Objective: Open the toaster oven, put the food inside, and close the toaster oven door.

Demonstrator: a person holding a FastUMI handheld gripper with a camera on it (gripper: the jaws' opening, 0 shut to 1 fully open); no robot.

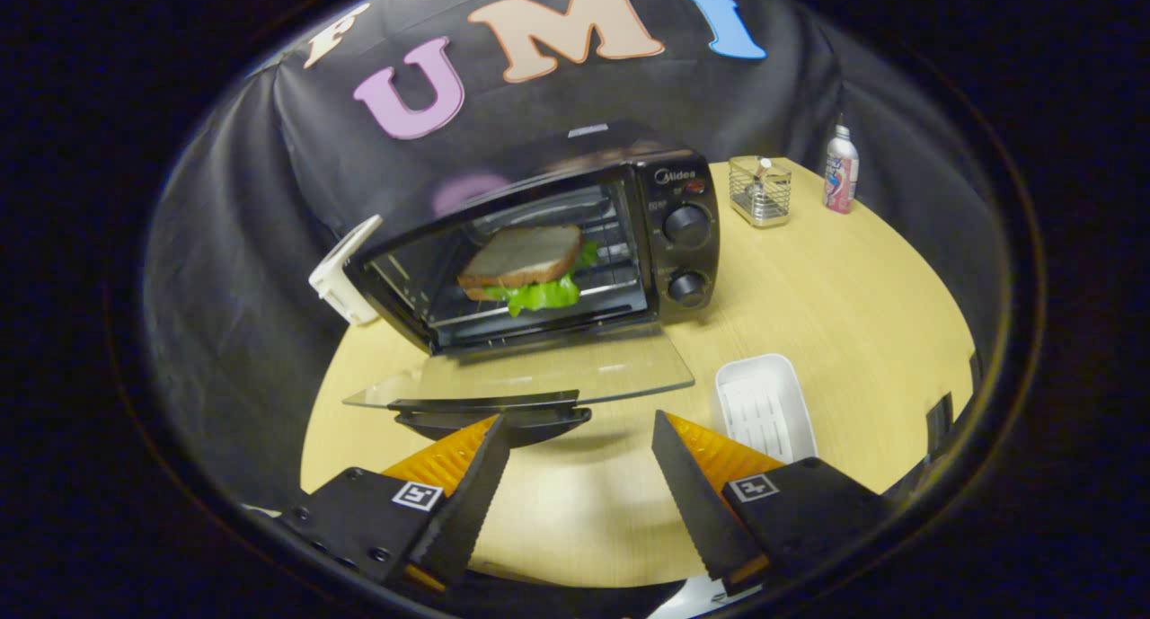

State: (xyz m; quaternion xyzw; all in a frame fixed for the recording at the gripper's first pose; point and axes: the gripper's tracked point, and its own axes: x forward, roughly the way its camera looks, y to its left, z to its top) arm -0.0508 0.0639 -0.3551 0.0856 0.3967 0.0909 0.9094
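1. Far left, a white plastic object (pixel 344 273) leans by the toaster oven (pixel 557 242); we cannot tell what it is.
2. We note the oven's glass door (pixel 539 372) folded down flat, its handle (pixel 492 414) just ahead of the left finger. Opening: done.
3. The sandwich (pixel 530 269), bread over lettuce, sits on the rack inside the oven. Loading: done, as we judge it.
4. The gripper (pixel 579 439) hovers before the door, jaws spread apart and holding nothing.
5. Rightward, an empty white tray (pixel 764 408) lies on the table (pixel 853 287); a wire basket (pixel 760 190) and bottle (pixel 841 170) stand beyond.
6. Remaining: lift the door shut.
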